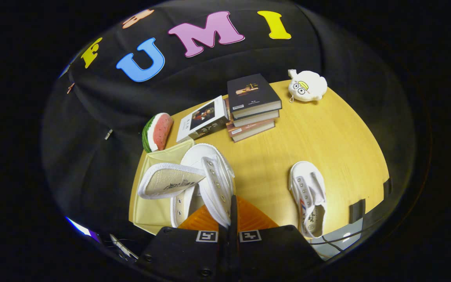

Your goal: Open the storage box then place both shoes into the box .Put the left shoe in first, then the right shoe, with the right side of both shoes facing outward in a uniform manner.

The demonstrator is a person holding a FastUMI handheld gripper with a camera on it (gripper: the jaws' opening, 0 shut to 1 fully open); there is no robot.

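My gripper (230, 227) is shut on the eyelet flap of a white canvas shoe (210, 178), which hangs tilted just ahead of the fingers with its printed insole or tongue sticking out to the left. Under the shoe and fingers lies an orange ribbed panel (253, 217). A pale yellow box part (158, 209) sits beside it, partly hidden by the shoe. Whether they belong to one storage box I cannot tell. The second white shoe (308, 196) lies flat on the wooden table (327, 133), right of the fingers, opening toward me.
Beyond the shoes stand a stack of books (252, 107) and a leaning book (202, 119). A watermelon-slice toy (157, 132) sits at the table's far left edge, a white plush toy (307, 86) at the far right. Black tape pieces (356, 210) mark the near right edge.
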